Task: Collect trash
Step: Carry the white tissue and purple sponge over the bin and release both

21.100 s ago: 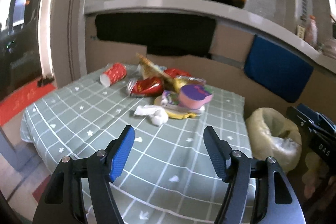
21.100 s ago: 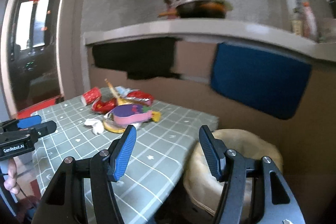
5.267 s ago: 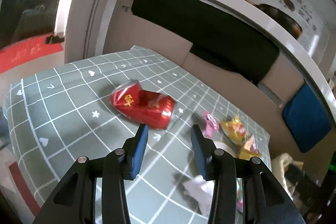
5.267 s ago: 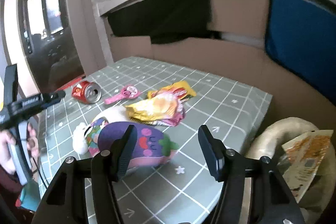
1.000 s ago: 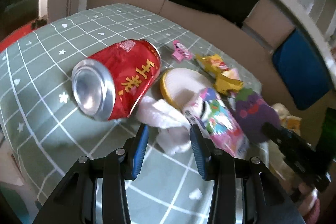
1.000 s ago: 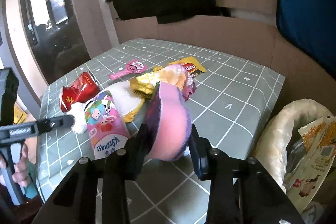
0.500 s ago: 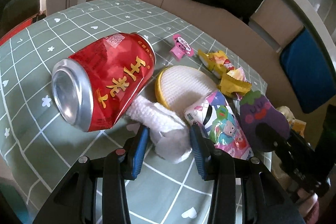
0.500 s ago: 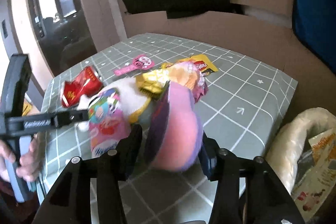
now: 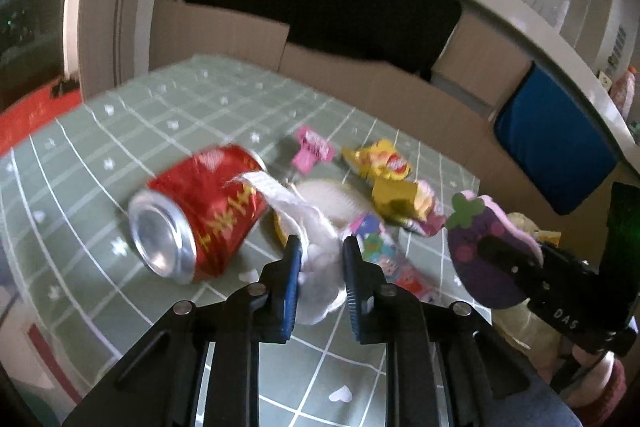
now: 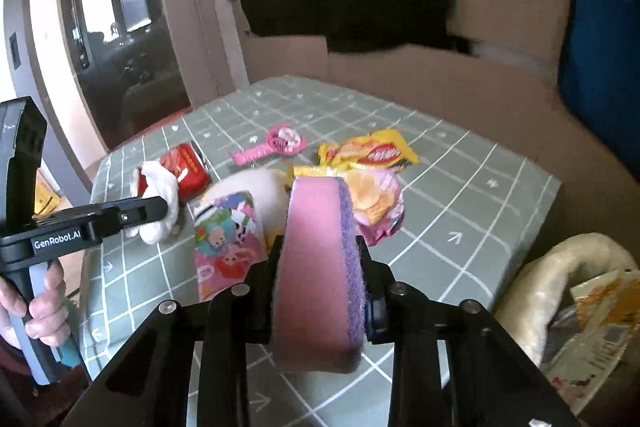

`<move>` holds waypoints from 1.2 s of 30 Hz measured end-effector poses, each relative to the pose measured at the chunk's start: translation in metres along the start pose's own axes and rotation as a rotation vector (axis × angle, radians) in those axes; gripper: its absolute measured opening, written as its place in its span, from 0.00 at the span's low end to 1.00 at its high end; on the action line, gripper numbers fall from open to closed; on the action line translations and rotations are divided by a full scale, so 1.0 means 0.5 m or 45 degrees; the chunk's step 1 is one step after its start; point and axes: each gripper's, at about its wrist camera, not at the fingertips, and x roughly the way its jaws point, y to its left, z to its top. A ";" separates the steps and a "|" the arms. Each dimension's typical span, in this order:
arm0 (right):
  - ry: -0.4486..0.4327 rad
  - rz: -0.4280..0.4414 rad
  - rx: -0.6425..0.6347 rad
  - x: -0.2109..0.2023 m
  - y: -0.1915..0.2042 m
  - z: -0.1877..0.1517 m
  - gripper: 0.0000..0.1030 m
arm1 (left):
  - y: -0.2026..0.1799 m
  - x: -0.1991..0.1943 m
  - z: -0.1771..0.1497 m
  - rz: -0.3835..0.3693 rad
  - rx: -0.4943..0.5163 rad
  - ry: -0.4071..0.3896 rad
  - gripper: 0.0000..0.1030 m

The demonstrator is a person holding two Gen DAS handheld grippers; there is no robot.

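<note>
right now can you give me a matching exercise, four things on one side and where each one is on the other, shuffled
Things:
1. white tissue
2. purple and pink sponge
3. red can
4. cartoon tissue pack

Places:
A. lying on its side on the tablecloth, touched by no tool
B. pinched in the left tool
C. flat on the table beside the sponge
D. clamped on edge in the right tool

Pairs: 1-B, 2-D, 3-A, 4-C

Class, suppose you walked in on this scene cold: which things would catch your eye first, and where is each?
The red can lies on its side on the green checked tablecloth, left of the litter pile. The left gripper, whose jaws have just been closing, pinches a white crumpled tissue beside it. The right gripper clamps a pink-and-purple sponge on edge, near the trash bag.
</note>
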 end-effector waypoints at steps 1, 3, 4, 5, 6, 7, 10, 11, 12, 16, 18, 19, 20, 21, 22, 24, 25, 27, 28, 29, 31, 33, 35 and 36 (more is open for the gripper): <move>-0.021 -0.003 0.003 -0.013 0.000 0.003 0.28 | -0.005 -0.008 0.003 0.001 0.009 -0.016 0.20; -0.057 -0.009 0.013 -0.036 0.000 0.008 0.28 | -0.014 -0.025 0.009 -0.005 0.029 -0.042 0.20; -0.075 -0.013 0.018 -0.047 -0.001 0.011 0.28 | -0.023 -0.035 0.013 -0.010 0.045 -0.059 0.20; -0.093 -0.018 0.021 -0.059 -0.003 0.015 0.28 | -0.033 -0.045 0.018 -0.015 0.066 -0.079 0.20; -0.106 -0.022 0.021 -0.068 -0.003 0.019 0.28 | -0.042 -0.053 0.024 -0.023 0.084 -0.096 0.20; -0.126 -0.033 0.020 -0.082 -0.004 0.023 0.28 | -0.053 -0.062 0.031 -0.035 0.102 -0.114 0.20; -0.184 -0.067 0.012 -0.123 -0.009 0.035 0.28 | -0.099 -0.077 0.051 -0.075 0.157 -0.162 0.20; -0.206 -0.086 0.009 -0.139 -0.012 0.038 0.28 | -0.117 -0.080 0.058 -0.092 0.177 -0.177 0.20; -0.220 -0.103 0.008 -0.151 -0.016 0.040 0.28 | -0.139 -0.083 0.065 -0.115 0.200 -0.191 0.20; -0.286 -0.184 0.029 -0.215 -0.049 0.039 0.28 | -0.227 -0.073 0.080 -0.217 0.283 -0.199 0.20; -0.316 -0.228 0.056 -0.248 -0.072 0.036 0.28 | -0.274 -0.062 0.081 -0.268 0.324 -0.195 0.20; -0.331 -0.254 0.076 -0.266 -0.086 0.034 0.28 | -0.298 -0.057 0.079 -0.297 0.346 -0.191 0.20; -0.342 -0.273 0.092 -0.281 -0.098 0.031 0.28 | -0.319 -0.051 0.078 -0.320 0.364 -0.188 0.20; -0.356 -0.302 0.110 -0.299 -0.110 0.026 0.28 | -0.343 -0.043 0.075 -0.350 0.386 -0.185 0.20; -0.367 -0.333 0.121 -0.315 -0.121 0.021 0.28 | -0.364 -0.038 0.071 -0.372 0.403 -0.181 0.20; -0.383 -0.407 0.134 -0.342 -0.142 0.010 0.28 | -0.409 -0.022 0.061 -0.418 0.442 -0.164 0.20; -0.388 -0.441 0.142 -0.354 -0.153 0.004 0.28 | -0.431 -0.012 0.056 -0.440 0.461 -0.150 0.20; -0.400 -0.488 0.171 -0.377 -0.179 -0.011 0.28 | -0.467 0.009 0.049 -0.479 0.488 -0.118 0.21; -0.401 -0.502 0.190 -0.384 -0.191 -0.017 0.28 | -0.483 0.022 0.045 -0.496 0.500 -0.100 0.20; -0.401 -0.518 0.216 -0.391 -0.208 -0.026 0.28 | -0.495 0.032 0.041 -0.507 0.507 -0.084 0.20; -0.400 -0.543 0.258 -0.397 -0.237 -0.037 0.28 | -0.523 0.061 0.032 -0.532 0.520 -0.029 0.20; -0.394 -0.557 0.305 -0.400 -0.269 -0.050 0.28 | -0.544 0.086 0.023 -0.545 0.527 0.022 0.20; -0.383 -0.561 0.355 -0.399 -0.301 -0.061 0.28 | -0.566 0.110 0.013 -0.558 0.535 0.059 0.20; -0.381 -0.563 0.369 -0.398 -0.311 -0.066 0.28 | -0.573 0.117 0.007 -0.562 0.540 0.069 0.20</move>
